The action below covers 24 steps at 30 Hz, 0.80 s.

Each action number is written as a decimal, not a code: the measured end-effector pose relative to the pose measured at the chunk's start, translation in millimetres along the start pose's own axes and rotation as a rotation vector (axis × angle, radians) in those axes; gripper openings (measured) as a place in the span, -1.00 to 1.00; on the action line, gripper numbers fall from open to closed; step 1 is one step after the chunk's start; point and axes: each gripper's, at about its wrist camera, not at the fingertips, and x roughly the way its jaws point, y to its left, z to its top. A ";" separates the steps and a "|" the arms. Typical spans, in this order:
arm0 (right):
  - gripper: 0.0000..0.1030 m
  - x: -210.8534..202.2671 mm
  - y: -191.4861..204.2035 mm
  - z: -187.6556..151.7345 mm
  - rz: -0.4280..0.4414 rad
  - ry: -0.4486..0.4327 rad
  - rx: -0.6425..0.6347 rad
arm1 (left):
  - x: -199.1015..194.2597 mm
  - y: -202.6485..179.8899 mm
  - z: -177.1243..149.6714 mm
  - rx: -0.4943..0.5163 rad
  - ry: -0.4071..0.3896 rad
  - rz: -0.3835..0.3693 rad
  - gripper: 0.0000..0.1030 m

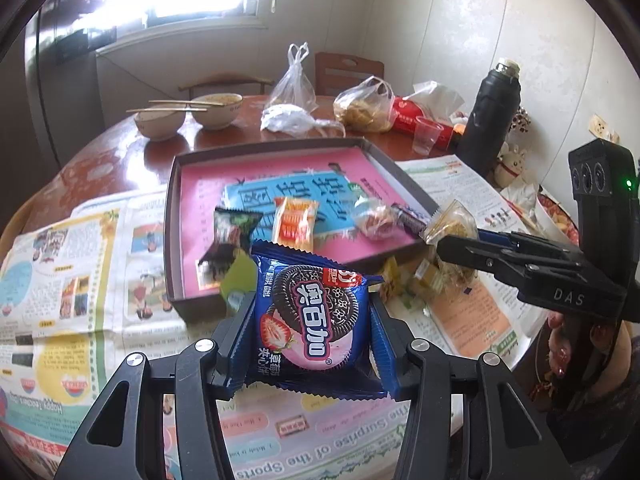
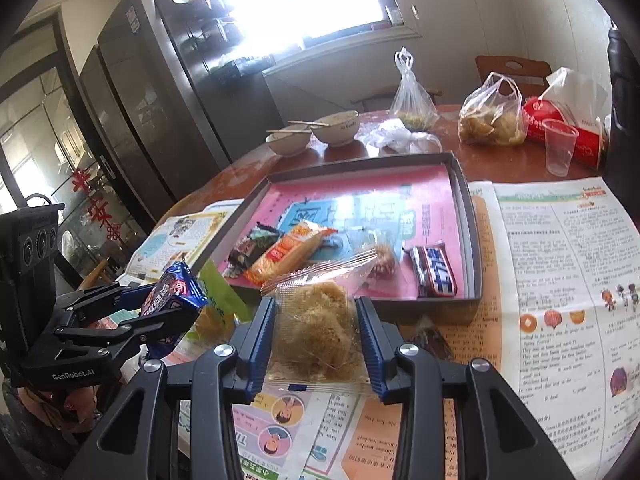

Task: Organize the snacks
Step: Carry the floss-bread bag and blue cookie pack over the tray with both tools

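Observation:
My left gripper (image 1: 312, 316) is shut on a blue Oreo packet (image 1: 314, 320) and holds it above the newspaper, just in front of the dark tray (image 1: 176, 184). It also shows in the right wrist view (image 2: 172, 300). My right gripper (image 2: 316, 332) is shut on a clear packet of golden crumbly snack (image 2: 316, 328), near the tray's front edge (image 2: 472, 240); it shows in the left wrist view (image 1: 448, 236). The tray holds a dark packet (image 1: 228, 236), an orange packet (image 1: 294, 224), a clear packet (image 1: 374, 216) and a dark bar (image 2: 434, 272).
Newspapers (image 2: 560, 260) cover the near table. More snack packets (image 1: 424, 276) lie on the paper by the tray. Behind stand two bowls with chopsticks (image 1: 188, 114), plastic bags (image 1: 360, 104), a clear cup (image 2: 560, 146), a red tissue pack (image 2: 576, 136) and a black flask (image 1: 494, 112).

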 end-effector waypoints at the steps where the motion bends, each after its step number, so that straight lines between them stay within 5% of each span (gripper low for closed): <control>1: -0.20 -1.0 0.3 2.1 -0.003 -0.006 -0.001 | -0.1 -0.6 2.5 0.001 -0.004 -0.001 0.04; 24: -0.20 -12.4 -3.9 42.5 -0.021 -0.125 -0.007 | 6.2 -14.4 59.2 -0.015 -0.098 -0.001 0.04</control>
